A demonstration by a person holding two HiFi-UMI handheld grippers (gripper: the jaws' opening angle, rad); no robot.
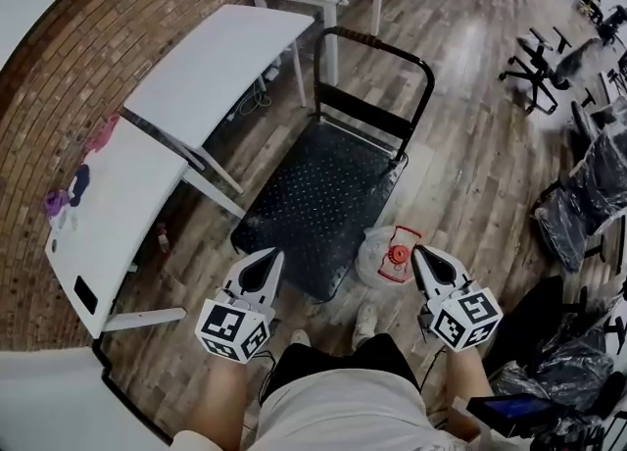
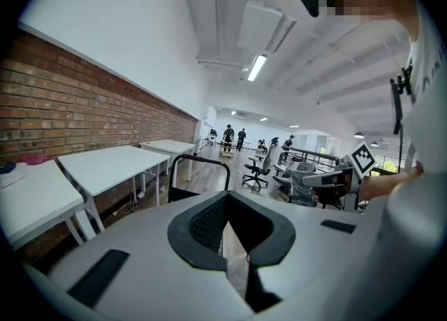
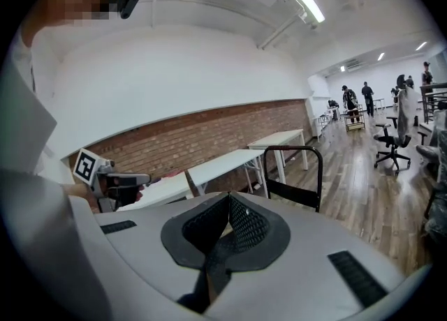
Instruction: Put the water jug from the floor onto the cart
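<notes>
- Left claw (image 1: 274,257) is pressed together and empty; right claw (image 1: 421,253) is the same.
- Water jug (image 1: 387,258), clear with a red cap, sits on the wood floor (image 1: 470,145) just beside the right claw, at the near corner of the black cart (image 1: 313,199).
- White surfaces (image 1: 220,67) line the brick wall (image 1: 88,57); office chairs (image 1: 549,62) stand far right.
- Can't tell whether the jug is upright or tipped.
- Pink and purple items (image 1: 73,189) on the nearest surface are too small to identify.

Open-plan office or lab hall, by my reading. A long red brick wall (image 1: 118,37) runs on my left, with a row of plain white rectangular worktops (image 1: 220,67) along it. A black flat-bed platform cart with a hoop handle (image 1: 323,194) is parked beside them. The floor is grey-brown wood plank (image 1: 470,145). Black swivel office chairs (image 1: 544,67) are scattered to the right. Long strip lights (image 2: 257,67) hang from a white ceiling. Several people stand far down the hall (image 2: 228,135).
</notes>
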